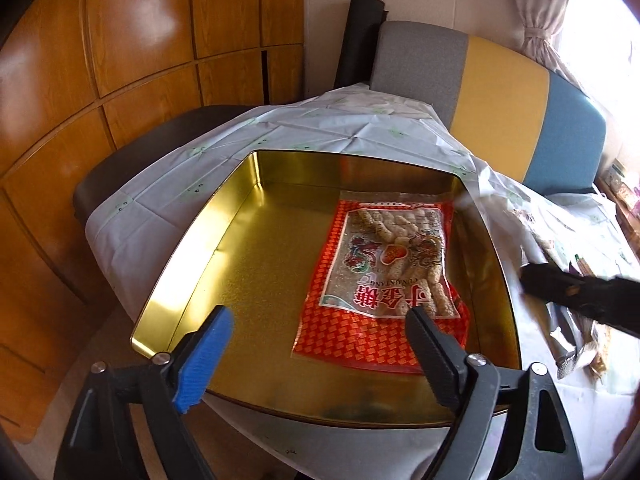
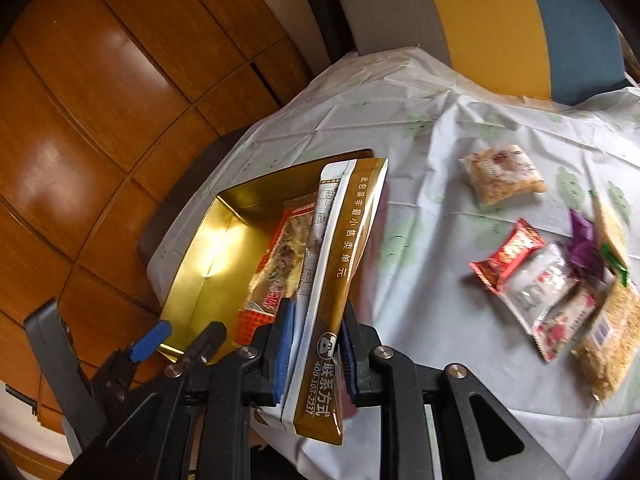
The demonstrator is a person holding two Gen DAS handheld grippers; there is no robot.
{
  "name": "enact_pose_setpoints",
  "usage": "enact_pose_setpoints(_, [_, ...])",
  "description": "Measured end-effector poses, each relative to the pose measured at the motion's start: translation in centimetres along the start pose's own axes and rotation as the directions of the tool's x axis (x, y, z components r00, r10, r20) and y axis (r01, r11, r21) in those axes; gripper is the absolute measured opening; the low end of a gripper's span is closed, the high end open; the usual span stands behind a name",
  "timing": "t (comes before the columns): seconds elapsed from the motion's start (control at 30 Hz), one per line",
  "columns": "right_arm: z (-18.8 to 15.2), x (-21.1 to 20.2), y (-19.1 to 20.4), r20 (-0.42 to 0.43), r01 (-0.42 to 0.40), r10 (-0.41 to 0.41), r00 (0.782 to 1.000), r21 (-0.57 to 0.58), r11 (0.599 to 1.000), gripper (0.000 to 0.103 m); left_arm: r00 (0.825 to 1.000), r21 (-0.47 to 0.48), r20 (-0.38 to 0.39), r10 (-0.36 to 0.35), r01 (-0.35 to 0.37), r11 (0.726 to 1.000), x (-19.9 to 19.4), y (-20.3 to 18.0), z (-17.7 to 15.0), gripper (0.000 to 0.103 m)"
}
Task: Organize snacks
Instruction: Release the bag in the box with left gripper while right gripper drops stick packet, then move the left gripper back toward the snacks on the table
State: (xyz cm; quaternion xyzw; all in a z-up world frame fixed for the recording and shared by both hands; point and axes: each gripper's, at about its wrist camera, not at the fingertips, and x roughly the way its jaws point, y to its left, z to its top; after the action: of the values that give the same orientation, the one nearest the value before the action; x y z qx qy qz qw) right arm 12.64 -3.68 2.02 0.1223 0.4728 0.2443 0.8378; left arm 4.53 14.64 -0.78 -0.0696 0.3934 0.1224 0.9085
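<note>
The left gripper (image 1: 316, 334) is hanging over the near edge of the gold tin (image 1: 224, 216), its fingers (image 1: 208, 354) standing wide apart and gripping nothing; the red snack bag (image 1: 384, 276) is lying flat on the tin's floor toward its right side, its near end sitting just ahead of the right-hand finger and between the two fingertips only at that edge, with no pad touching it; the tin is resting on the table (image 1: 320, 128), which is draped in a pale patterned cloth; in the right wrist view the right gripper (image 2: 316, 320) is clamping its fingers (image 2: 284, 344) close together on a long gold and white sachet (image 2: 340, 264), which is standing up between the pads and reaching out ahead of them, its far end hanging over the tin's right rim (image 2: 192, 280); the red bag is showing in the tin just behind the sachet; to the right, well apart from the fingers, a pale square snack pack (image 2: 502, 178) is lying alone on the cloth, and nearer the edge a loose pile of wrapped snacks (image 2: 560, 292) is lying together, red, white, purple and straw-coloured packets overlapping.
</note>
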Motion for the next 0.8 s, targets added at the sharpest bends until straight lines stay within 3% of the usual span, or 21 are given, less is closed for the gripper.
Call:
enact_pose_setpoints(0.2, [-0.7, 3.1, 1.9, -0.064, 0.031, -0.036, 0.997, -0.072, 0.997, 0.028, 1.0, -0.023, -0.002, 0.009, -0.009, 1.0, 0.3, 0.5, 0.1, 0.095])
enact_pose_setpoints(0.37, [-2.0, 3.1, 1.6, -0.077, 0.04, -0.048, 0.996, -0.097, 0.995, 0.028, 1.0, -0.028, -0.011, 0.008, -0.008, 1.0, 0.4, 0.5, 0.1, 0.097])
enact_pose_setpoints(0.8, [-2.8, -1.1, -1.9, 0.019, 0.156, -0.155, 0.988, -0.086, 0.984, 0.028, 1.0, -0.001, -0.02, -0.02, 0.02, 1.0, 0.3, -0.4, -0.3, 0.099])
